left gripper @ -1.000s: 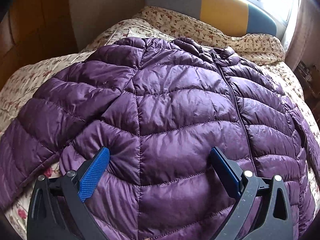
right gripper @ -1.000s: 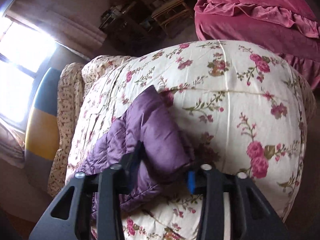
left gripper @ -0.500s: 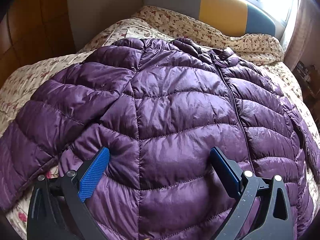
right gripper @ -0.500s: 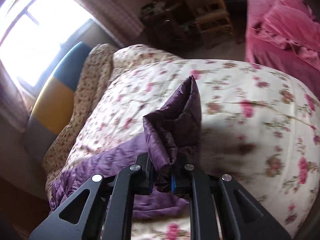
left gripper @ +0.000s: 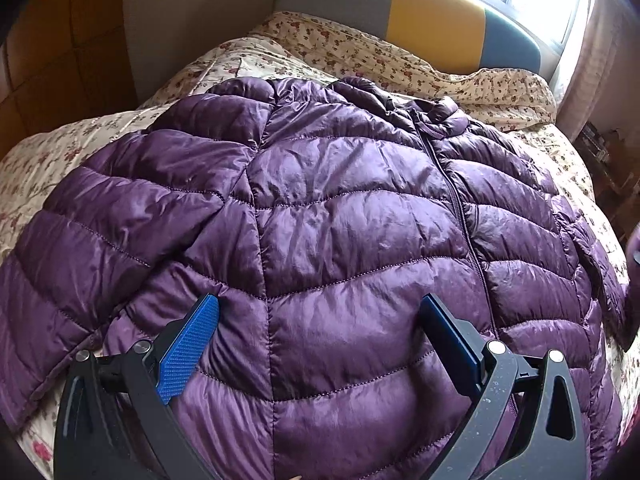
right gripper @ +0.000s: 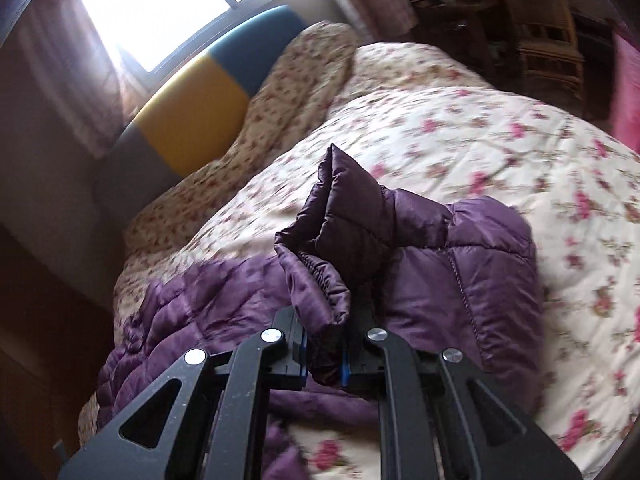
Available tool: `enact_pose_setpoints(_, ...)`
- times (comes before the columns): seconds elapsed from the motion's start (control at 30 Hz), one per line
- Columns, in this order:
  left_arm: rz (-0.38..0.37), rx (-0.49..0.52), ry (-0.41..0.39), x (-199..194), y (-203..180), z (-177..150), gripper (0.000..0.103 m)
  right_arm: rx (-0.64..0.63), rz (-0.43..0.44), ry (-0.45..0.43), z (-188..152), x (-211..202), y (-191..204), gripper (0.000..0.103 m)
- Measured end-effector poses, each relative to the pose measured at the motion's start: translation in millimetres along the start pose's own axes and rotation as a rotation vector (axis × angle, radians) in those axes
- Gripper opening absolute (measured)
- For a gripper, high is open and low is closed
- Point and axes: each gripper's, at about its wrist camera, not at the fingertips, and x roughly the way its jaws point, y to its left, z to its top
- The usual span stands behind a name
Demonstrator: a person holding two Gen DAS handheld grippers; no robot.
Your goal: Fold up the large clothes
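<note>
You get daylight from the blown-out window [right gripper: 160, 12], which glares white. The jacket [left gripper: 340, 220] shines with soft highlights in the sharp left view. Your right view smears the floral bedspread [right gripper: 500, 152] with motion blur; fisheye corners darken and bend.

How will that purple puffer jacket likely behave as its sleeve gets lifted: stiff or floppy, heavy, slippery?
Likely floppy: the sleeve pinched in the right hand-held gripper bends and sags over the jacket. Probably light for its size, since the quilted panels look puffy and air-filled. The shell is shiny, so it may slide on the floral quilt or slip from a loose pinch.
</note>
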Motion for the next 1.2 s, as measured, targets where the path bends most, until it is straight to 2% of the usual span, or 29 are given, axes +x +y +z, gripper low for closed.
enact_pose_setpoints(0.23,-0.03,-0.036,0.0,-0.3,8.8,-0.2,0.1,-0.131,0.077,0.105,-34.8,48.2,76.0,0.01)
enact_pose_setpoints(0.43,-0.062,-0.061,-0.011,-5.6,17.2,-1.6,0.1,-0.245,0.151,0.179,-67.7,72.3,135.5,0.01)
enact_pose_setpoints(0.67,-0.076,-0.072,-0.03,-15.2,25.4,-5.2,0.096,-0.341,0.25,0.282,-101.4,91.3,177.8,0.01)
enact_pose_setpoints(0.8,-0.088,-0.072,-0.029,-18.9,28.1,-8.3,0.09,-0.381,0.308,0.348,-123.6,97.0,195.4,0.01)
enact_pose_setpoints(0.83,-0.093,-0.072,-0.028,-19.7,29.0,-8.8,0.089,-0.394,0.322,0.366,-129.4,99.1,199.8,0.012)
enact_pose_setpoints(0.9,-0.108,-0.071,-0.023,-22.4,28.9,-10.2,0.078,-0.408,0.339,0.389,-137.4,101.2,204.7,0.016)
enact_pose_setpoints(0.97,-0.132,-0.074,-0.02,-25.2,29.0,-10.6,0.077,-0.421,0.353,0.4,-145.6,97.7,208.3,0.022)
enact_pose_setpoints(1.0,-0.148,-0.08,-0.02,-27.0,28.9,-10.8,0.077,-0.427,0.372,0.414,-148.4,97.3,209.9,0.028)
enact_pose_setpoints(1.03,-0.169,-0.088,-0.019,-28.9,28.5,-10.4,0.077,-0.43,0.38,0.421,-150.1,96.2,210.6,0.043)
enact_pose_setpoints(1.07,-0.188,-0.095,-0.018,-29.9,28.5,-9.9,0.077,-0.437,0.387,0.422,-151.5,94.0,210.9,0.049)
enact_pose_setpoints(1.2,-0.245,-0.09,-0.021,-36.2,18.0,-4.8,0.077,-0.459,0.382,0.396,-151.8,80.8,207.7,0.049)
